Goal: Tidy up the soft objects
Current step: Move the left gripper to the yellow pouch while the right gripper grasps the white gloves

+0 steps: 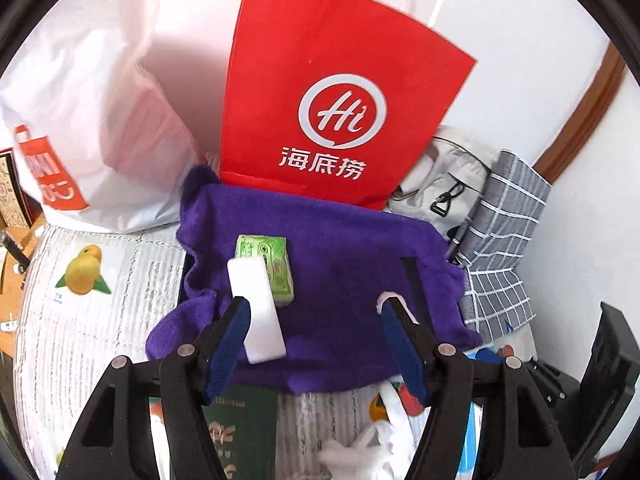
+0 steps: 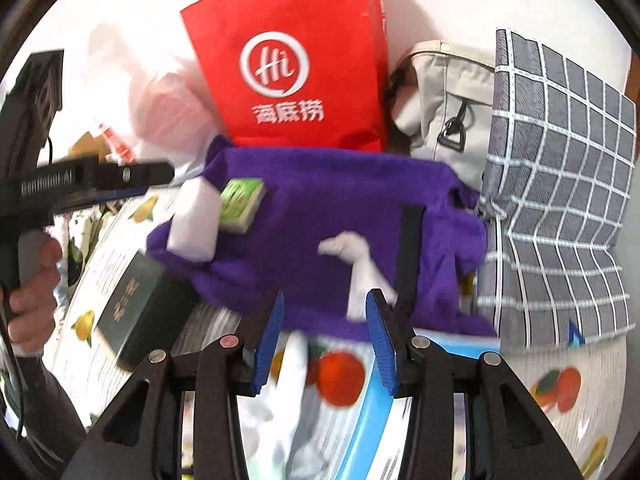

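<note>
my left gripper released over purple towel | my right gripper released | white sponge touching green box on towel

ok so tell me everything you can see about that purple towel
The purple towel looks like fuzzy plush cloth, spread rumpled over the fruit-print table cover, its edges wavy and its near left corner folded. Its far edge meets the base of the red paper bag. A white foam block and a small green box lie on it, with a black strap and a bit of white cloth across its right side.
</note>
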The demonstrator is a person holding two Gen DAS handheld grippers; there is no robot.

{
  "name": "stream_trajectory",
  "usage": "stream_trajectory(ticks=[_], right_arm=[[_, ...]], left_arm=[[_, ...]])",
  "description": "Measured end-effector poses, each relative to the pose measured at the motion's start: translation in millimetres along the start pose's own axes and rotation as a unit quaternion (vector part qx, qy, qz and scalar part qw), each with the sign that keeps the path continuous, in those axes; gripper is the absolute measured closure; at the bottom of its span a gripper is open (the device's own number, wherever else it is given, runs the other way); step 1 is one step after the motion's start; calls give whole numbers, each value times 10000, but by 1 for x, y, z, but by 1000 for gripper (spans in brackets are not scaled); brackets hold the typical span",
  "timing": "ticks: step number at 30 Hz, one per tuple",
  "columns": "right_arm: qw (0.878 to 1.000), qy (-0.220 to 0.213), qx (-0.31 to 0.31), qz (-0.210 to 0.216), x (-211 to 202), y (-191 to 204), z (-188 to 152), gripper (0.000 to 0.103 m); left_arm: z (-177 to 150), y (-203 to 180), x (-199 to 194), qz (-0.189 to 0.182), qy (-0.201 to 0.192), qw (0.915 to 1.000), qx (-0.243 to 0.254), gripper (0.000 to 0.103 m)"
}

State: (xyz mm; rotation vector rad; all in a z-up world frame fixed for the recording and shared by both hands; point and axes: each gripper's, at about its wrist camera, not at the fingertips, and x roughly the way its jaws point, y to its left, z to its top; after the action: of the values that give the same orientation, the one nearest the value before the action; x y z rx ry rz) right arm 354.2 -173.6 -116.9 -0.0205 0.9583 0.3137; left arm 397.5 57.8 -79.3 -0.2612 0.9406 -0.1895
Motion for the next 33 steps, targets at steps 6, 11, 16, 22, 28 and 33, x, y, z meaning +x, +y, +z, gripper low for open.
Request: stream_trajectory(ticks=[6, 11, 16, 22, 28, 33], right_arm=[[9996, 58, 3, 288, -13, 18, -39, 51], [9985, 200, 125, 502, -20, 32, -75, 50], [9979, 287, -26, 571, -28, 49, -109, 39], [9984, 385, -328, 270, -23, 65, -138, 33], [9978, 534, -380, 22, -1, 69, -143, 33], [9970, 656, -360, -189, 13, 64, -143, 45]], left_arm=[[-33, 4, -25, 89, 57, 9999, 42, 37], [-68, 17, -48, 203, 81, 9997, -56, 37], [-99, 31, -62, 368, 149, 9991, -169, 37], [-136, 46, -69, 372, 239, 9983, -378, 37], [-170, 54, -73, 378, 284, 9979, -445, 37], [-192, 62, -71, 353, 387, 9970, -569, 37]])
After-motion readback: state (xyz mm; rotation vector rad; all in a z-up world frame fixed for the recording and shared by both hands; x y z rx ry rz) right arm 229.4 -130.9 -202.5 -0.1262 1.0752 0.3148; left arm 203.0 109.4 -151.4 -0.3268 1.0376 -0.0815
